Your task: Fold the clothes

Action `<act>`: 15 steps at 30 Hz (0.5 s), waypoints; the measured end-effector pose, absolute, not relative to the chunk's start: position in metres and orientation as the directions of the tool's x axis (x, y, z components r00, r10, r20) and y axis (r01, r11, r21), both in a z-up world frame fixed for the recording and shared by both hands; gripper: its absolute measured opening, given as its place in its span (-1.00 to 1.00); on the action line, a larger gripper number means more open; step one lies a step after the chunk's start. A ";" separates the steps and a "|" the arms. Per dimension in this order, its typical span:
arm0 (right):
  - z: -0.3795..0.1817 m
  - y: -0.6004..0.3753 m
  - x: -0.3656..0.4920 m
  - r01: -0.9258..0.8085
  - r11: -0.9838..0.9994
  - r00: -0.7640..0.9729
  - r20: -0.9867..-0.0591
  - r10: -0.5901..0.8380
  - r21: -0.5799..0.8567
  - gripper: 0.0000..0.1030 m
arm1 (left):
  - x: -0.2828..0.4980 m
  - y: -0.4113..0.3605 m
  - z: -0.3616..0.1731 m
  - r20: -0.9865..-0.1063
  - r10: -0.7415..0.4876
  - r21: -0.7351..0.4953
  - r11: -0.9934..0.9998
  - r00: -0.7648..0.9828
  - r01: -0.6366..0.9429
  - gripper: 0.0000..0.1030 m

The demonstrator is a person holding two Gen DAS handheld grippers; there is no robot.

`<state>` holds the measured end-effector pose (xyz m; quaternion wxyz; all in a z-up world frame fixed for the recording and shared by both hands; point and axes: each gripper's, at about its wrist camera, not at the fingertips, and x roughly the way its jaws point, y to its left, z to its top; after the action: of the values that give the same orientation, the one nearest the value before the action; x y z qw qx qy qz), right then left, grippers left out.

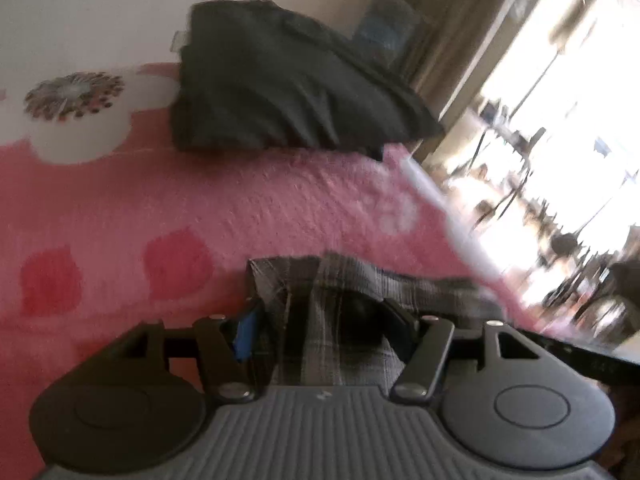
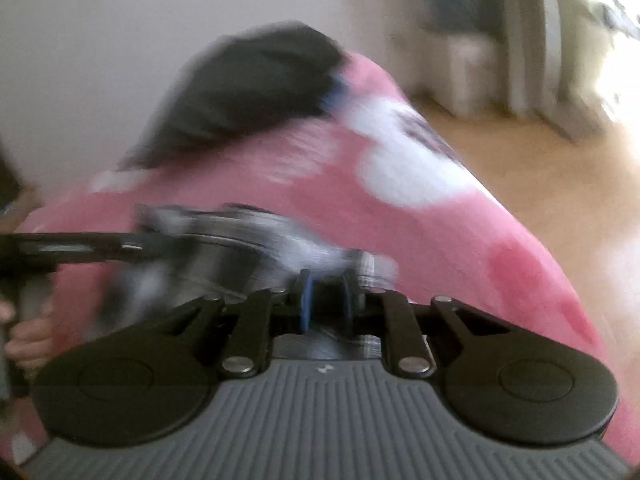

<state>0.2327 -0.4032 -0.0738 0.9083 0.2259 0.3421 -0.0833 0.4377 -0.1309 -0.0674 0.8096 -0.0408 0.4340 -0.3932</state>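
A grey plaid garment (image 1: 352, 300) lies bunched between the fingers of my left gripper (image 1: 324, 320), which is shut on it just above the pink bed cover. The same plaid garment (image 2: 240, 248) shows blurred in the right wrist view, and my right gripper (image 2: 326, 300) is shut on its edge. The left gripper and the hand that holds it (image 2: 60, 252) are at the far left of that view. A folded dark garment (image 1: 280, 88) lies farther back on the bed; it also shows in the right wrist view (image 2: 256, 84).
The bed has a pink fleece blanket (image 1: 160, 208) with white flowers. Its right edge drops to a wooden floor (image 2: 540, 168). A white wall stands behind the bed. Curtains and a bright window (image 1: 560, 80) are at the right.
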 end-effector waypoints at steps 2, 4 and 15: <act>-0.063 -0.419 0.214 0.309 0.850 0.787 -0.617 0.024 0.427 -0.69 | 0.434 -0.118 -0.057 -0.656 -0.686 -0.406 0.672 0.314 0.619 0.34; -0.056 -0.431 0.194 0.308 0.823 0.791 -0.609 0.058 0.478 -0.51 | 0.433 -0.107 -0.053 -0.659 -0.708 -0.443 0.639 0.254 0.629 0.51; -0.110 -0.452 0.178 0.339 0.581 0.727 -0.598 0.337 0.740 0.20 | 0.444 -0.127 -0.092 -0.717 -0.690 -0.471 0.585 0.100 0.661 0.59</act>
<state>0.1776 -0.4524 -0.1096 0.8087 0.4578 0.3693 -0.0008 0.4440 -0.1271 -0.0923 0.7416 -0.0150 0.4924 -0.4554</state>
